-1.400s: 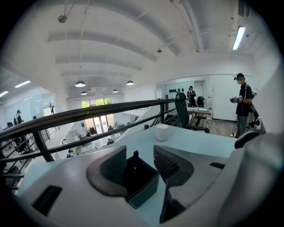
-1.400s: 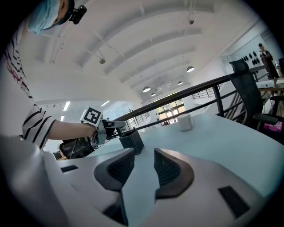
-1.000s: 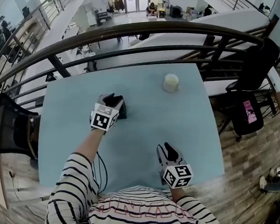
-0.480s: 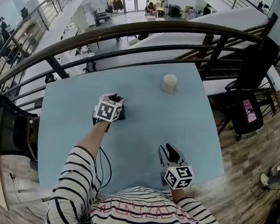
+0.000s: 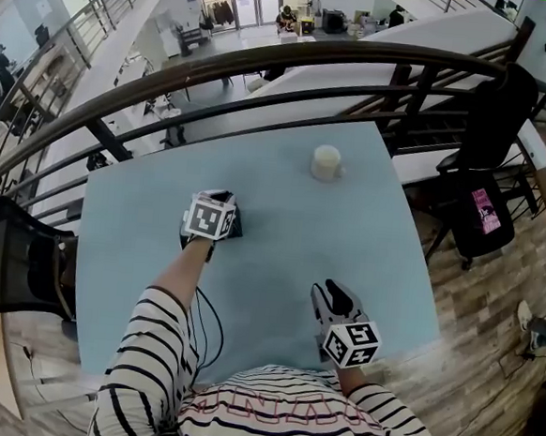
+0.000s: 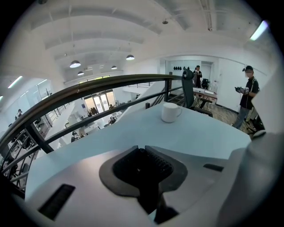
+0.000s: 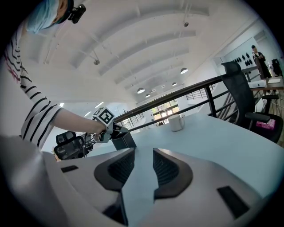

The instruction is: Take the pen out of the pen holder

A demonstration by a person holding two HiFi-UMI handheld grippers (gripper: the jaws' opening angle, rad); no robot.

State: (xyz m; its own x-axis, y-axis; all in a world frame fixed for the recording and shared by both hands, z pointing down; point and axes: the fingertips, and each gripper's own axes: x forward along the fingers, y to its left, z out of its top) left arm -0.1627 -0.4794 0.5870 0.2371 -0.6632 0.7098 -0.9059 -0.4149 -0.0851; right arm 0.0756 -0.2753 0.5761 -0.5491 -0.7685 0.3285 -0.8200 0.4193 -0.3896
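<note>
Pointing down into the black pen holder, the left hand-held gripper has just been closing, pads together; the pen and its direction are lost in darkness. The right hand-held gripper stands open, empty.

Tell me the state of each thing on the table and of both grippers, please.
Left gripper, jaws have just been closing, now shut on the pen.
Pen holder, upright under the left gripper.
Pen, hardly visible, seemingly not yet out.
Mug, upright, untouched.
Right gripper, open, empty.
</note>
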